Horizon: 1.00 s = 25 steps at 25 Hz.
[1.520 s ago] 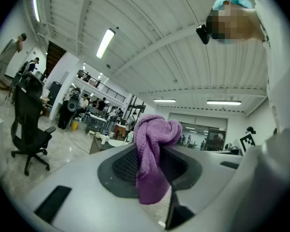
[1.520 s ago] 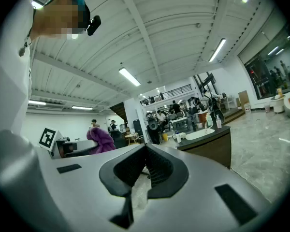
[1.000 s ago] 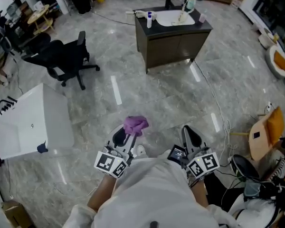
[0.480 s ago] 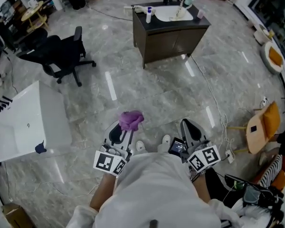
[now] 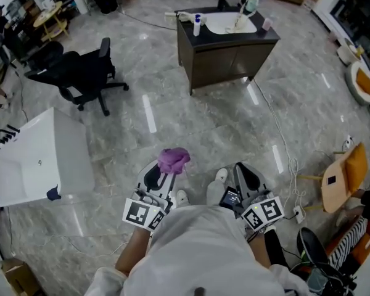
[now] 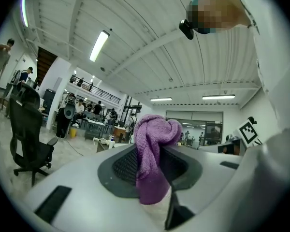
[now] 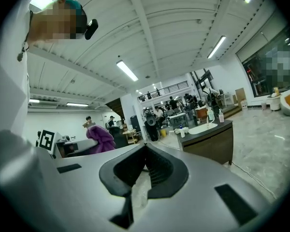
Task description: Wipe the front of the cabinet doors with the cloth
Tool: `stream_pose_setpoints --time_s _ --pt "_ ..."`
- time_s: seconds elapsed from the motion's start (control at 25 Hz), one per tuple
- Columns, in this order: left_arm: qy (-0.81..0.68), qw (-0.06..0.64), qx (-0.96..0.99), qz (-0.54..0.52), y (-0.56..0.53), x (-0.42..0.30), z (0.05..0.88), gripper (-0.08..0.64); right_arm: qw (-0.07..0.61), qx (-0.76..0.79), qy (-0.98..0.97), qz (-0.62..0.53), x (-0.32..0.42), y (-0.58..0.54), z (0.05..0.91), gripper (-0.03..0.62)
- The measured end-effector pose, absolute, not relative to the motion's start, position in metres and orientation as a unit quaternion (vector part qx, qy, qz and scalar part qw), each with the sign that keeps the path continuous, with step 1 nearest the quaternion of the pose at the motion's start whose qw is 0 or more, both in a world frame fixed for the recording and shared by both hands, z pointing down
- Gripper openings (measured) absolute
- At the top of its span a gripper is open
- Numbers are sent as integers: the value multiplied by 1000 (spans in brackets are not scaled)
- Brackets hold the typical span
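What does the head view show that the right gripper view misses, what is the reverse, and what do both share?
Only the head view shows the white tub at the left. Only the right gripper view shows the ceiling lights. Both show the dark cabinet with its sink, and the purple cloth.

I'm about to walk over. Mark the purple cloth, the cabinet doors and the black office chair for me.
purple cloth [image 5: 174, 160], head view, middle of the bunched wad.
cabinet doors [image 5: 231, 63], head view, the dark front panel.
black office chair [image 5: 71, 73], head view, the seat.
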<state>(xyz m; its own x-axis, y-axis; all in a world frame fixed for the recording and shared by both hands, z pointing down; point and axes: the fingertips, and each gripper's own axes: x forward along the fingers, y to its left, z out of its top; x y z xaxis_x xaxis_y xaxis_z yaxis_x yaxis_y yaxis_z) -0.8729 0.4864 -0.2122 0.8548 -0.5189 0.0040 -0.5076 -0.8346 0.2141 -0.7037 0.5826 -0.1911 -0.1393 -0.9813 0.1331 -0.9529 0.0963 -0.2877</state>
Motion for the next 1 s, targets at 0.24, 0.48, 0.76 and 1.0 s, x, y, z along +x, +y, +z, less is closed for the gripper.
stream_pose_setpoints --time_s 0.24,0.48,0.76,1.0 --pt "-285 112 952 -18 461 -800 -209 113 38 -640 751 -155 -633 557 -181 28" --pt "-308 123 943 -25 446 -707 -213 114 32 -611 776 -152 -544 536 -176 28" --pt "-335 129 933 -22 440 -619 -208 114 22 -593 794 -135 -453 523 -178 28" --pt "-333 128 934 -9 419 -574 -202 115 25 -607 780 -149 -403 512 -171 28"
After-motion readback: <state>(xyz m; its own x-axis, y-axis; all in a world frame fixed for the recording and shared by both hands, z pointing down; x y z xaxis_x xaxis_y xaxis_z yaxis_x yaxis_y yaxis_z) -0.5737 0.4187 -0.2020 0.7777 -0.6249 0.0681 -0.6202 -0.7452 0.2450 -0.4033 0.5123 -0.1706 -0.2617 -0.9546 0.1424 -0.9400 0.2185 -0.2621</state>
